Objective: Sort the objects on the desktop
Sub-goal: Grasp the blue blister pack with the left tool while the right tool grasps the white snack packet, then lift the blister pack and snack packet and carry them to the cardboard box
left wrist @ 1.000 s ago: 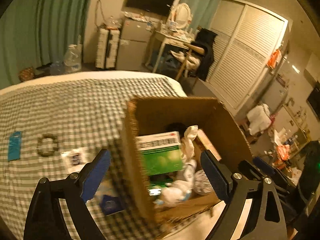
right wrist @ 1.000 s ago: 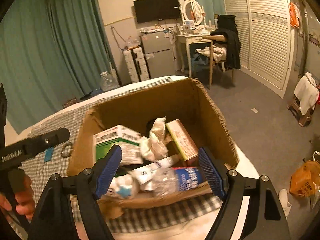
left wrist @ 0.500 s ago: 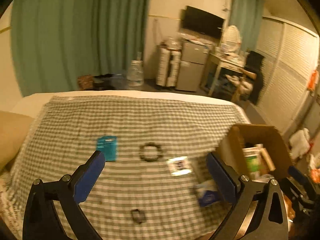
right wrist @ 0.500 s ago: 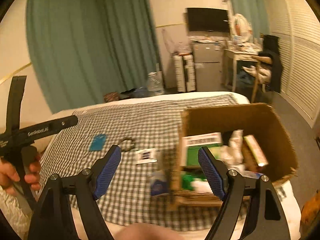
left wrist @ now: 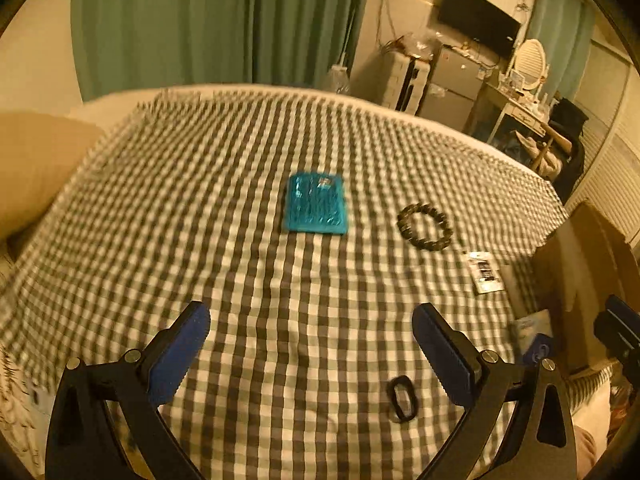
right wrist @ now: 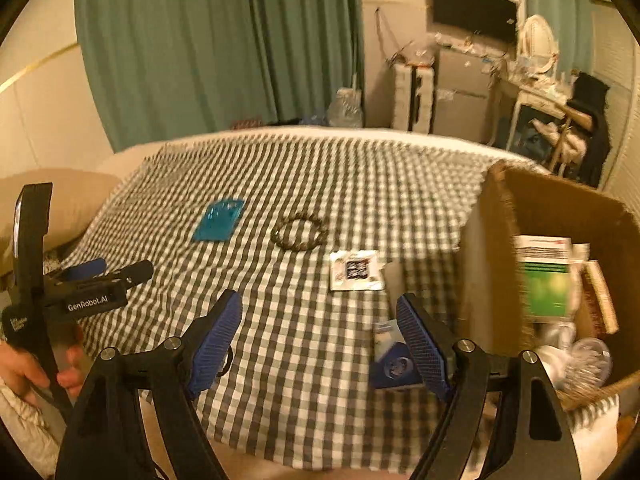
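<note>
On the checked cloth [left wrist: 240, 240] lie a teal packet [left wrist: 315, 209], a bead bracelet [left wrist: 425, 227], a white printed sachet [left wrist: 485, 272], a blue-and-white pack [left wrist: 534, 340] and a small black ring [left wrist: 401, 398]. My left gripper [left wrist: 310, 350] is open and empty, above the cloth short of the teal packet. My right gripper [right wrist: 320, 344] is open and empty; the blue-and-white pack [right wrist: 390, 356] lies by its right finger. The right wrist view also shows the packet [right wrist: 219, 221], bracelet [right wrist: 298, 233], sachet [right wrist: 355, 270] and the left gripper [right wrist: 86, 276].
A cardboard box [right wrist: 496, 240] stands at the right of the cloth, filled with a green-and-white carton [right wrist: 544, 276], a bottle and other items. A beige pillow [left wrist: 36, 160] lies at the left. Curtains, a fridge and a dressing table stand beyond the bed.
Both grippers have swung left, away from the box and over the cloth. The left one has closed in on the teal packet. Both stay open and empty.
</note>
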Motion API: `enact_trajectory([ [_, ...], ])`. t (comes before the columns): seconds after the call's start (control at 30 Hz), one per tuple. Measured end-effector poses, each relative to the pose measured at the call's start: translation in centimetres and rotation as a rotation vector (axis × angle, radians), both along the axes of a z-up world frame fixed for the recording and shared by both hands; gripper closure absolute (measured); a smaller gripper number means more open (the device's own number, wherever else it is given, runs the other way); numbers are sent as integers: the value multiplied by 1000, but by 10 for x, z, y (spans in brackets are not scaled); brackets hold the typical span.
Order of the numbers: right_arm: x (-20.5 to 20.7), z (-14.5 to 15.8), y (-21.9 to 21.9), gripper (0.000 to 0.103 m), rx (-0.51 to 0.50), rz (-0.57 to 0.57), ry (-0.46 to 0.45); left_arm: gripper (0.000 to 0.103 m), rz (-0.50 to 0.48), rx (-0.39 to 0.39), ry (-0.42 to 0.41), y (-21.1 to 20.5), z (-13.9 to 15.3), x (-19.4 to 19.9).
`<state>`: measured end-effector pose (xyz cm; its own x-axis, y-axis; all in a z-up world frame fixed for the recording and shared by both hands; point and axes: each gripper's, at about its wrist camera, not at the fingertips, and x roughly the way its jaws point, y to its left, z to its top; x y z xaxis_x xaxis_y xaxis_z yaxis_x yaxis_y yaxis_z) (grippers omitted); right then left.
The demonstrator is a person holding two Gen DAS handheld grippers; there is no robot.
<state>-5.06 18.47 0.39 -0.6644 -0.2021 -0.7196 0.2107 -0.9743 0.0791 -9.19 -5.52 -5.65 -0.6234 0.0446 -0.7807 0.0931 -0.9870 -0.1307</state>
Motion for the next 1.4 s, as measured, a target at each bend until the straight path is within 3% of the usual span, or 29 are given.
enact_trajectory([
  [0.2,-56,-36,1,24,-38,-43,-95,0,-1,-9,-13,0,-25,-41],
  [0.43,-120,-92,-1,24,3,-68,-192,0,18,36,-43,-7,-54,-104],
  [0.63,-143,-122,6,26,29,-43,-254,0,52,78,-89,-15,-84,-156],
  [0.8,-152,-132,-2,25,79,6,-246,0,27,18,-59,-8,-89,-176],
  [0.83,-152,-132,-1,31,75,4,-247,3,23,16,-54,-7,-88,-176],
  [0.87,-152,-132,2,50,75,-7,-243,10,20,14,-43,-7,-88,-175],
  [0.9,-152,-131,7,57,65,-20,-239,31,14,3,-27,-6,-86,-172],
  [0.93,-152,-131,10,59,36,-23,-246,33,8,-10,-21,-6,-85,-169],
  [1.4,-127,-106,12,74,-74,-20,-249,34,-9,42,-42,-13,-61,-96],
])
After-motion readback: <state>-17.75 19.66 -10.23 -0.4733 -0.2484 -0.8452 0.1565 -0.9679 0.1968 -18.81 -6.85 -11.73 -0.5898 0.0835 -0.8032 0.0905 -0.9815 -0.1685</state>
